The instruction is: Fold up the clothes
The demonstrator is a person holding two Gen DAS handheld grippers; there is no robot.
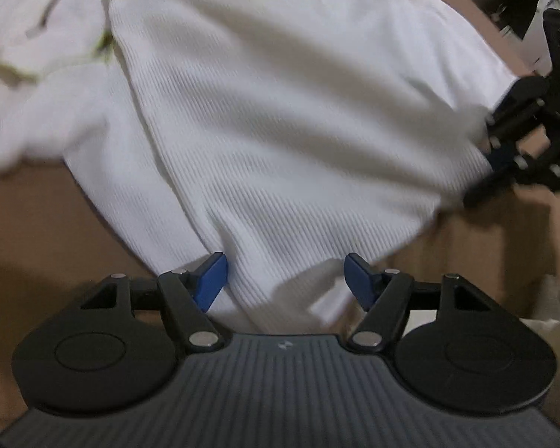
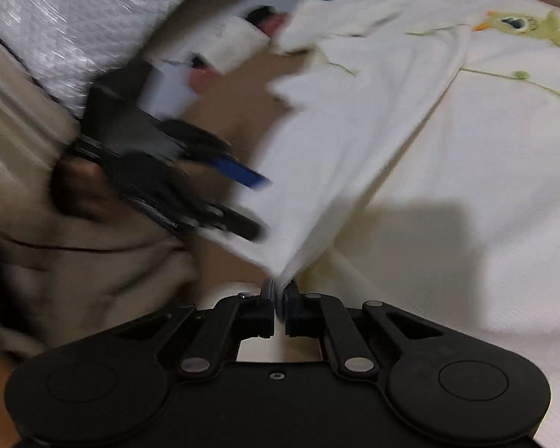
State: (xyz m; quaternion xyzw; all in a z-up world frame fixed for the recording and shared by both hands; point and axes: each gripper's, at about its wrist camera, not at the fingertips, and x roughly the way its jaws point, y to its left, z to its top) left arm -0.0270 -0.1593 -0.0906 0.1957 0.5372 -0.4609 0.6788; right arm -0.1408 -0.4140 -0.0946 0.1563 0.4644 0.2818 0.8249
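The white ribbed knit garment point(image 1: 280, 142) lies spread on a brown tabletop point(image 1: 37, 224), its near hem edge running just ahead of the left gripper point(image 1: 285, 280). That gripper's blue-padded jaws stand apart over the hem, one pad at either side of a shallow fold in the cloth, and neither presses on it. To its left there is bare brown surface as far as the frame edge; to its right, more bare surface past the garment's corner.

The right gripper point(image 2: 279, 296) has its jaws pinched together on a corner of the same garment point(image 2: 354, 142), and the cloth rises from the jaws as a lifted, folded flap with a sharp crease running away ahead. Beyond and to the right of the flap the rest of the white cloth lies flat, marked with thin green stitching point(image 2: 504, 82) and a green appliqué figure point(image 2: 522, 26). Left of the right gripper, blurred, the left gripper's fingers sit at the flap's free edge, over open brown surface
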